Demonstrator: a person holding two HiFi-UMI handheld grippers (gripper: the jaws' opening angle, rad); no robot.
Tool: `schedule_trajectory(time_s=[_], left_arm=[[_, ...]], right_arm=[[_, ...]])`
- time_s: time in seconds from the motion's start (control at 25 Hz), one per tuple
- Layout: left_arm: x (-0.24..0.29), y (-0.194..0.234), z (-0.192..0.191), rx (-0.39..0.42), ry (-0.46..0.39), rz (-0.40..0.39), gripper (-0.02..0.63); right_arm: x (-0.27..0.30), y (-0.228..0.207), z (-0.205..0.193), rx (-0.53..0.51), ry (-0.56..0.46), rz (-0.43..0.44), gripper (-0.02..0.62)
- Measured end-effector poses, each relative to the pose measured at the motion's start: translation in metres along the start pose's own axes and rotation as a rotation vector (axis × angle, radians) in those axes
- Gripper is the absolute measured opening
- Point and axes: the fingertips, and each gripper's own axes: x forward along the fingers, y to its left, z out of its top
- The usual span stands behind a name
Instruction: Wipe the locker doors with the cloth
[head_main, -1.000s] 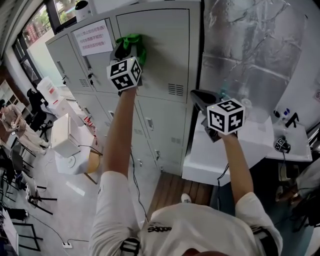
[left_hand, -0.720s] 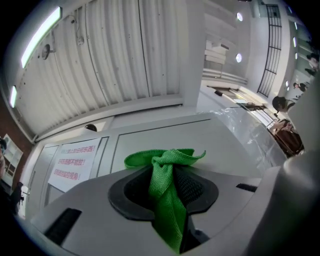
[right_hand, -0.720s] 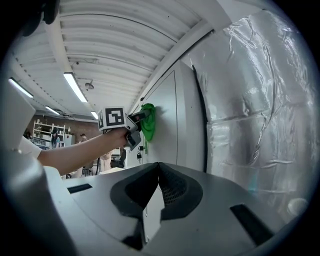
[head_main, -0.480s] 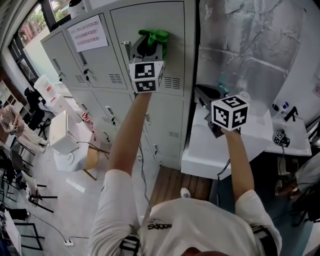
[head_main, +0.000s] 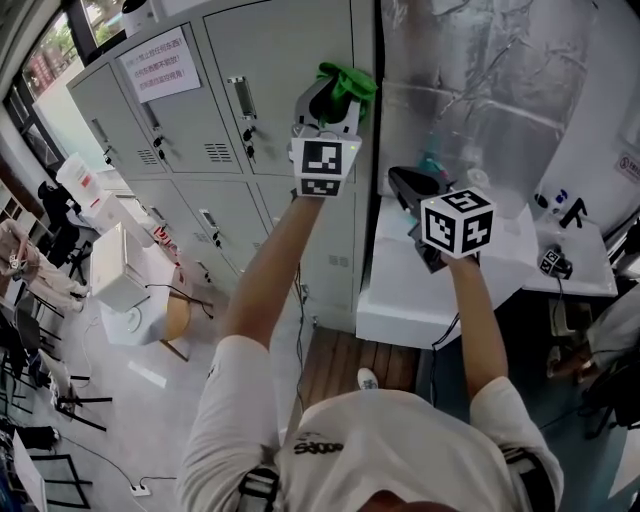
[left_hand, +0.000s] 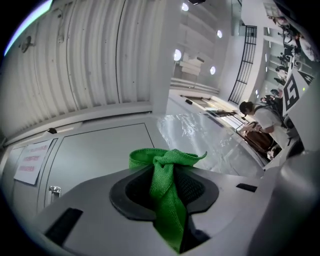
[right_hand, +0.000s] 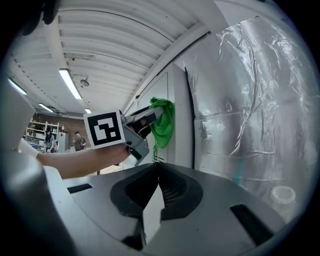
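We are holding the green cloth (left_hand: 167, 197) in the left gripper (left_hand: 169, 186), its fingers (left_hand: 125, 192) clamping down on the middle of the fabric so that a knotted bunch sticks out just beyond the tips while a tail hangs back between them. Ahead of those fingers stands the upper locker door (head_main: 290, 60), and the bunch seems to be pressing against it close to its right edge, right beside the crinkled foil sheet (head_main: 480, 90). So we judge that nearly all the door's face is lying to the left of and below the fingers, and the next stroke needs to run that way, away from the foil. The cloth's long axis is running along the fingers, straight at the door. The left arm (head_main: 270, 270) is reaching up and forward, almost fully stretched, the gripper pointing squarely at the panel. The right gripper (head_main: 408, 188) is hanging lower and off to the right, clear of the lockers and above the white tabletop (head_main: 400, 300), its fingers (right_hand: 172, 192) closing on nothing, so the left hand is plainly doing the wiping.
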Motion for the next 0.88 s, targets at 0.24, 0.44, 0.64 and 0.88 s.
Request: schedule_trajectory(time_s=[0.24,0.44,0.64,0.88], left_arm=[[-0.015,0.038,-0.020,-0.039,0.067,0.084,0.115],[-0.039,0.092,-0.050,-0.064,0.154,0.184,0.117],[-0.064,0.145,-0.078,-0.110,0.257,0.281,0.115],[-0.077,0.169,-0.089,-0.259,0.229,0.293,0.115]], right_arm=[[0.003,0.007,0.005,-0.003,-0.009,0.010,0.010],[0.016,0.016,0.013,-0.013,-0.019,0.039,0.009],[0.034,0.032,0.013,-0.016,-0.015,0.085,0.009],[0.047,0.044,0.012,-0.023,-0.010,0.130,0.009]])
